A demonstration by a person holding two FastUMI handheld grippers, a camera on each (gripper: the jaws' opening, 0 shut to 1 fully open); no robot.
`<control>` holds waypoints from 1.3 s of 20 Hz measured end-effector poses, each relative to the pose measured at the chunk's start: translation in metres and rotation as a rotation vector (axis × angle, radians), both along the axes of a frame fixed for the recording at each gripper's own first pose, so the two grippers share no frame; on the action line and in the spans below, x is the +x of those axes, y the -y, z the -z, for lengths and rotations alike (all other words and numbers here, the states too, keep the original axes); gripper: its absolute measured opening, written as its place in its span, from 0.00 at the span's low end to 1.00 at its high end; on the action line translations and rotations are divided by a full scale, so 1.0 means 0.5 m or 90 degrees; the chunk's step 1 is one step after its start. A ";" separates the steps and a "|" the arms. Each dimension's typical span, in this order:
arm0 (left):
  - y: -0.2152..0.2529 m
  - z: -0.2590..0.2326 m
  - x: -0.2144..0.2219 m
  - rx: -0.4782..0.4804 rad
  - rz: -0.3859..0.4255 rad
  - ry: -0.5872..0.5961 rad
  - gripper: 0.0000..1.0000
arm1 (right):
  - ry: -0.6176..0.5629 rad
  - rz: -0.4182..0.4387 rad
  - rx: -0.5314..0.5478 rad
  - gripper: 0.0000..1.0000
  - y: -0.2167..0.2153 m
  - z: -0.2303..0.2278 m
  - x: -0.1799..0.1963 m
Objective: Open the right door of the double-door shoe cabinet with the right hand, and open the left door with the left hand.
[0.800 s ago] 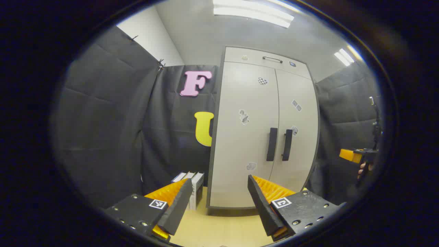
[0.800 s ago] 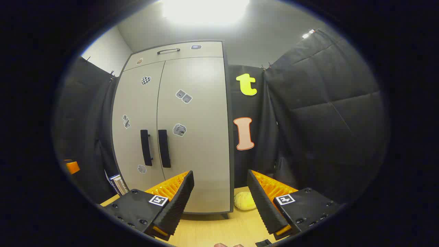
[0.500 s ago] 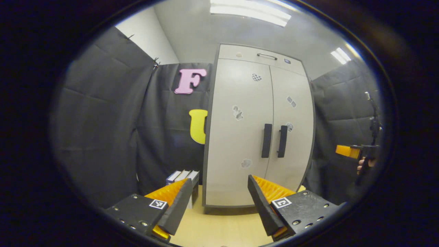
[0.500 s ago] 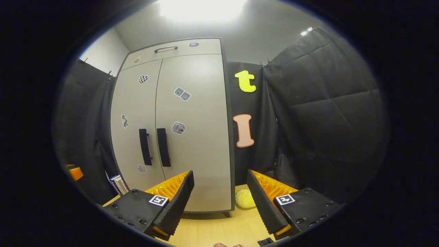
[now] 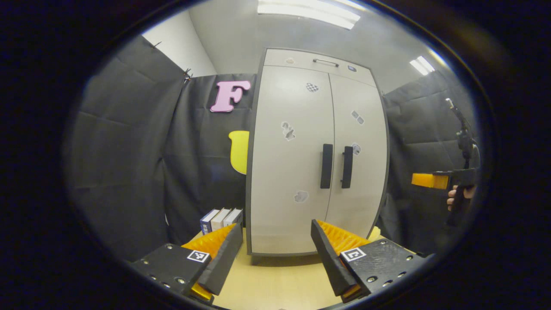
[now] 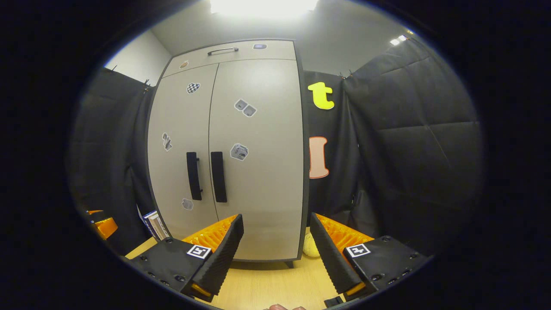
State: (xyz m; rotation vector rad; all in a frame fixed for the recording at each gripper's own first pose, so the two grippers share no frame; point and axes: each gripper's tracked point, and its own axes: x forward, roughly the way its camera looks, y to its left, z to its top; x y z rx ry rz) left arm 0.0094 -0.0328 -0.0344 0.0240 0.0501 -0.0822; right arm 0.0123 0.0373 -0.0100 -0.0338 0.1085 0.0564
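- Shoe cabinet [image 5: 292, 172] first: tall, pale grey-beige box with a dark frame, standing upright on the light wooden floor [image 5: 275, 284] against the black cloth wall. Long axis is straight up and down, front faces both cameras. Same cabinet in the right gripper view [image 6: 241, 150].
- Left door [image 5: 288, 159] and right door [image 5: 359, 159] are both shut, meeting at a thin seam down the middle. Small stickers scattered over both.
- Top drawer panel [image 5: 318, 64] runs across above the doors, with a slim bar pull on it.
- Left gripper [image 5: 275, 258] sits low in its own view, fingers spread wide, nothing between them. Cabinet is well ahead of it, no contact; the lower part of the left door shows in the gap.
- Right gripper [image 6: 275, 254], same deal: jaws wide apart, holding nothing, cabinet well ahead, the lower right corner of the right door in the gap. It also shows far off at the right edge of the left gripper view [image 5: 430, 181], held by a hand [image 5: 456, 198].
- Left handle [image 5: 326, 166] and right handle [image 5: 347, 167]: two dark vertical bars, side by side either side of the seam, about mid-height. In the right gripper view they're at [image 6: 193, 175] and [image 6: 218, 176]. Neither gripper is near them.
- Books [image 5: 221, 219] stand upright on the floor just left of the cabinet.
- Small yellowish round thing [image 6: 311, 249] on the floor by the cabinet's right corner, can't tell what it is.
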 end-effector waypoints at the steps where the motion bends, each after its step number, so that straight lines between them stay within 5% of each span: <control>1: 0.002 0.003 -0.001 0.000 0.001 -0.003 0.94 | 0.000 -0.006 -0.001 0.98 -0.009 -0.002 0.003; 18: -0.059 0.045 -0.068 -0.070 -0.060 -0.035 0.94 | -0.024 -0.078 0.053 0.98 -0.129 0.002 0.072; 26: -0.065 0.067 -0.071 -0.025 -0.063 -0.057 0.94 | 0.013 -0.095 0.057 0.98 -0.186 -0.098 0.181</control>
